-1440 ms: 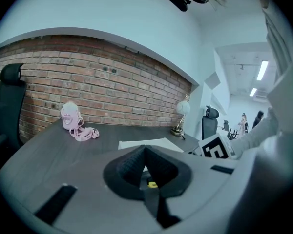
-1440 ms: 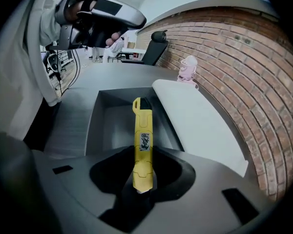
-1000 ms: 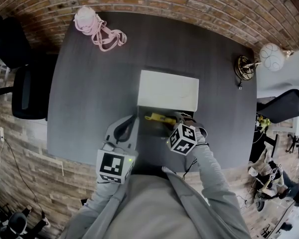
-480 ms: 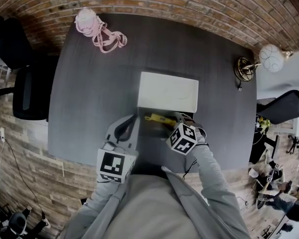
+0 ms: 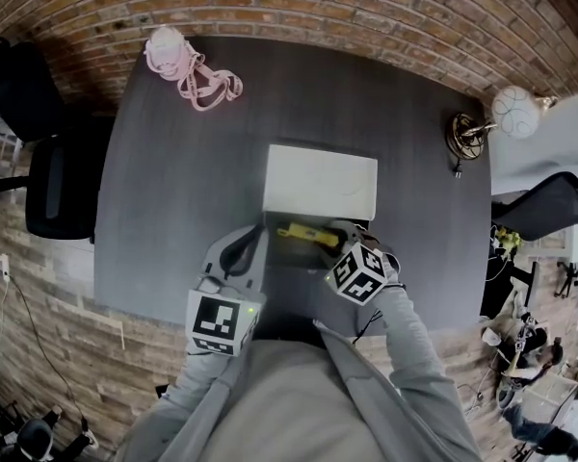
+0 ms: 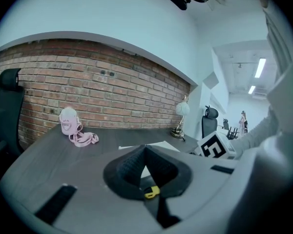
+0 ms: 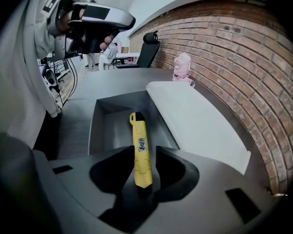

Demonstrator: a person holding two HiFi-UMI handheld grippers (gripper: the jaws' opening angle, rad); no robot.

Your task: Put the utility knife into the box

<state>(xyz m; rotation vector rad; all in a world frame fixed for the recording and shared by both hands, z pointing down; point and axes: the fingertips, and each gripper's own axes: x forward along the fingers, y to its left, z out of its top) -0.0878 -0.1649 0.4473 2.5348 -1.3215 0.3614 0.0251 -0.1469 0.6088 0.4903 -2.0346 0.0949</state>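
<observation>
The yellow utility knife [image 5: 302, 231] is clamped between the jaws of my right gripper [image 5: 333, 233] and points left over the open grey box [image 5: 281, 254]. In the right gripper view the knife [image 7: 138, 135] sticks out forward from the gripper [image 7: 142, 153] above the box's hollow [image 7: 103, 126]. The white lid [image 7: 195, 121] lies flat along the box's far side. My left gripper [image 5: 256, 229] hovers at the box's left edge. Its jaws [image 6: 145, 150] meet with nothing between them.
A pink pouch with a strap [image 5: 181, 54] lies at the dark table's far left. A brass lamp with a white globe [image 5: 474, 129] stands at the far right. A black chair [image 5: 50, 179] is left of the table, and a brick wall runs behind it.
My right gripper has shifted slightly with the knife still in it, over the box. The left gripper has stayed in place.
</observation>
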